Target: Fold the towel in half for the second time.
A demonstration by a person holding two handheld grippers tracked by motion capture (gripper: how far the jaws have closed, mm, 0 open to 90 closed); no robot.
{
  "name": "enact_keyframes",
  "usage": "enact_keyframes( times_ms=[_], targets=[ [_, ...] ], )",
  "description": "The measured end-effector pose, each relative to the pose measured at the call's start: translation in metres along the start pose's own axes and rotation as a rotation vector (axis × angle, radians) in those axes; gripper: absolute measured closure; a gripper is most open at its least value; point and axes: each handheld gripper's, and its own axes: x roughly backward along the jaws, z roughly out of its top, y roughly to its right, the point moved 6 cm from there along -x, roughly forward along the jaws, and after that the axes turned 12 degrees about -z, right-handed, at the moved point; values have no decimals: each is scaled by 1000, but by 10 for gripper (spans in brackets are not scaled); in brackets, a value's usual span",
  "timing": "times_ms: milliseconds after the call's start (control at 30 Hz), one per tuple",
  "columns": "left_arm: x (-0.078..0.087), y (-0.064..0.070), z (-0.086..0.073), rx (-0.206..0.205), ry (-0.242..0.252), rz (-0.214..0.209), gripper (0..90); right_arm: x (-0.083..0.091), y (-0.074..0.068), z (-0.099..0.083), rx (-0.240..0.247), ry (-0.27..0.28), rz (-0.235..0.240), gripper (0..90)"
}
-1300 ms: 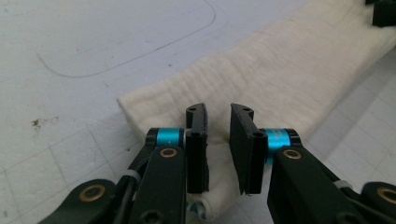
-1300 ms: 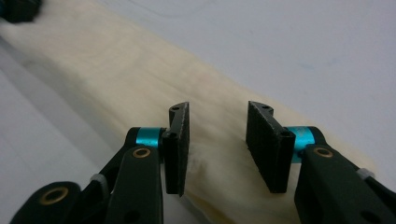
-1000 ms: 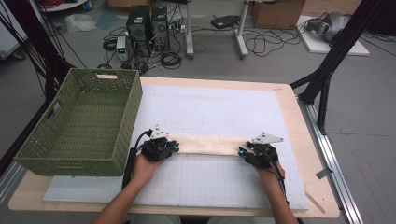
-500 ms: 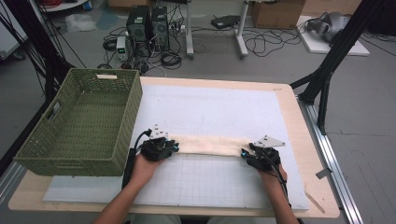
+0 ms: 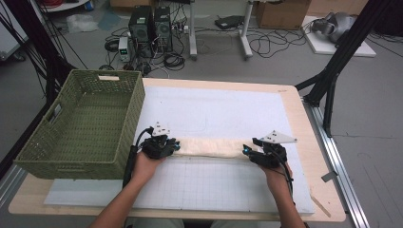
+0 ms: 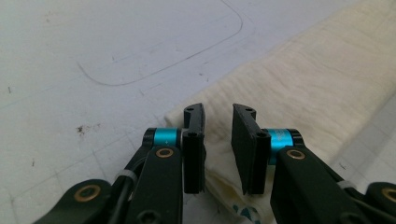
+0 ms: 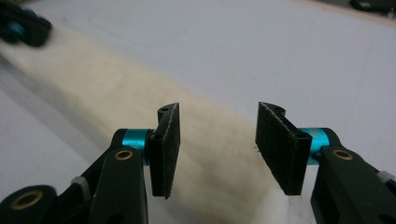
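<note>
The left gripper had its jaws parted by a narrow gap, with nothing pinched between them; they stood over the near end of a cream cloth, and a little of the fabric showed through the gap. In the high view this gripper sat at the left end of the cloth, held by the person's left hand.

The right gripper was spread much wider, its jaws standing well apart and empty, with the pale cloth running away between and beyond them. That picture was blurred farther off, so the dark shape at its top left was probably the other gripper, though it could not be told for sure. From above, the right gripper lay at the right end of the cloth, gripped by the right hand.

The cloth was folded or rolled into a long narrow strip lying flat across the white gridded mat, stretched between the two grippers. The mat covered most of a light wooden table. A green woven basket stood on the table's left side, just beside the left gripper. Beyond the table, computer towers and loose cables sat on the grey floor.
</note>
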Motion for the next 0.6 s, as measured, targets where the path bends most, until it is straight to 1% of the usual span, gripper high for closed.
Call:
enact_keyframes(
  times_ms=[33, 67, 100, 167, 200, 233, 267, 300, 367, 400, 433, 467, 500, 533, 567, 600],
  targets=[
    [0, 0, -1, -1, 2, 2, 738, -4, -4, 4, 15, -8, 2, 511],
    [1, 0, -1, -7, 1, 3, 738, -11, -7, 5, 45, -26, 1, 522],
    [1, 0, -2, -3, 7, 2, 739, -19, -10, 3, 66, -62, -2, 530],
    [1, -1, -2, 2, 7, 1, 742, -34, -12, -6, 105, -139, -15, 557],
    [2, -2, -3, 0, 2, 1, 744, -39, -12, -12, 114, -176, -25, 558],
    [2, -2, -3, 0, 6, 1, 749, -41, -10, -15, 99, -174, -22, 559],
    [2, -2, -3, -3, 6, 2, 753, -41, -7, -17, 75, -159, -22, 555],
    [2, -2, -3, -4, 7, 2, 761, -40, -5, -18, 59, -156, -23, 553],
    [2, -3, -3, -6, 5, 3, 765, -37, 1, -21, 43, -146, -29, 553],
    [2, -3, -3, -3, 7, 1, 766, -34, 4, -23, 31, -148, -29, 555],
    [2, -3, -3, -3, 6, 3, 767, -30, 7, -23, 26, -138, -29, 557],
    [2, -3, -3, -2, 6, 3, 767, -26, 10, -22, 8, -125, -30, 561],
    [2, -3, -3, -2, 7, 2, 766, -20, 12, -21, -2, -105, -20, 589],
    [2, -3, -3, -2, 7, 3, 766, -14, 13, -20, 5, -91, -10, 628],
    [2, -3, -3, -4, 5, 4, 766, -8, 14, -20, 18, -83, -11, 668],
    [2, -3, -3, -4, 7, 5, 766, -4, 16, -22, 36, -83, -3, 703]
  ],
)
